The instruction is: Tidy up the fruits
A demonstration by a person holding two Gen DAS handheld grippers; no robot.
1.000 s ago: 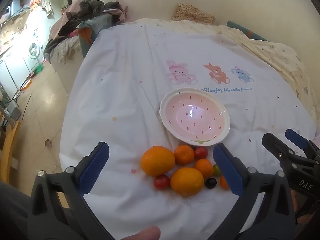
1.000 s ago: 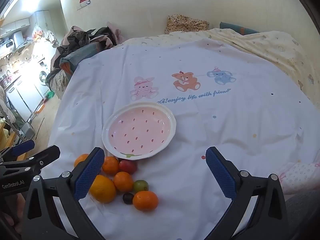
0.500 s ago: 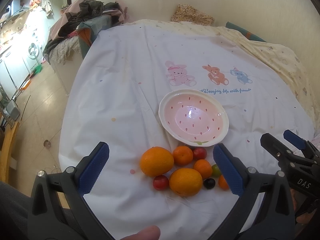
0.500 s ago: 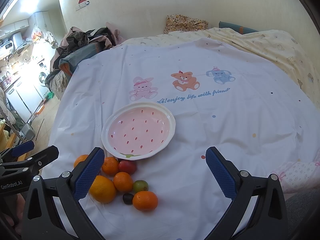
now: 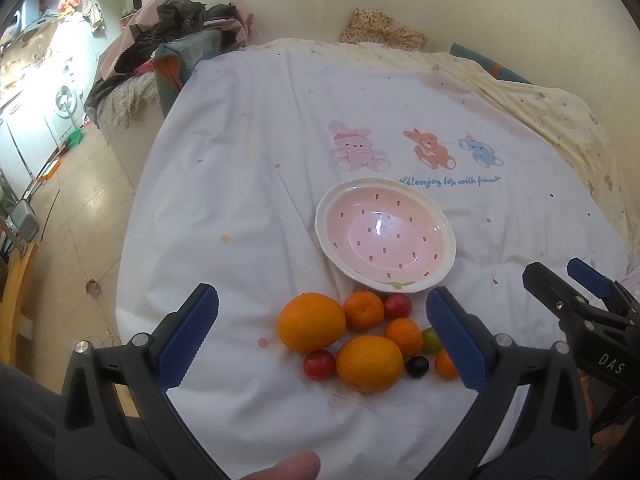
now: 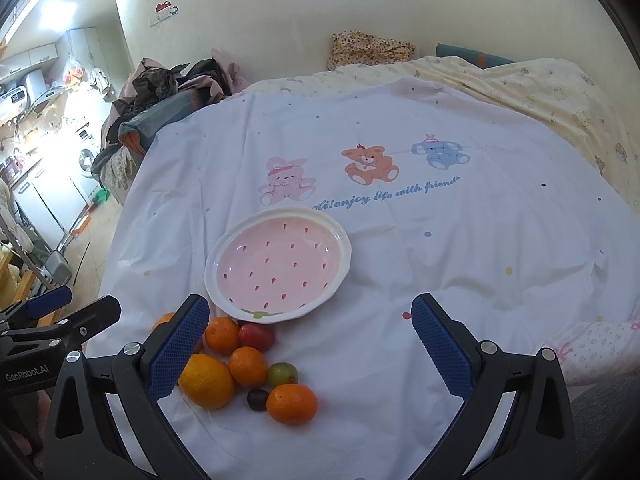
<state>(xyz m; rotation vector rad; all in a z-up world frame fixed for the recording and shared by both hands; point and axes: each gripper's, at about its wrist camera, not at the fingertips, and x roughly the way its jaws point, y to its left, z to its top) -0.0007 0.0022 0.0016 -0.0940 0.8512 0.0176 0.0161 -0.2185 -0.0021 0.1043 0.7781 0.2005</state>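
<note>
A pink strawberry-print bowl point(image 5: 384, 236) sits empty on the white cloth; it also shows in the right wrist view point(image 6: 280, 266). Just in front of it lies a cluster of fruit: two large oranges point(image 5: 311, 322) point(image 5: 369, 363), small tangerines point(image 5: 363, 309) point(image 6: 292, 403), red tomatoes point(image 5: 319, 364) point(image 6: 257, 337), a green one point(image 6: 282, 375) and a dark one point(image 6: 257, 399). My left gripper point(image 5: 322, 336) is open, hovering above the fruit. My right gripper point(image 6: 310, 344) is open, above the cloth to the right of the fruit.
The white cloth point(image 6: 440, 240) with cartoon animals covers a bed, with a yellow blanket point(image 6: 540, 92) at the far right. A pile of clothes point(image 5: 172, 28) lies at the back left. The cloth's left edge drops to the tiled floor point(image 5: 68, 208).
Both views have shifted only slightly; the bowl and fruit sit a little lower and nearer in the left wrist view. Both grippers stay open and empty.
</note>
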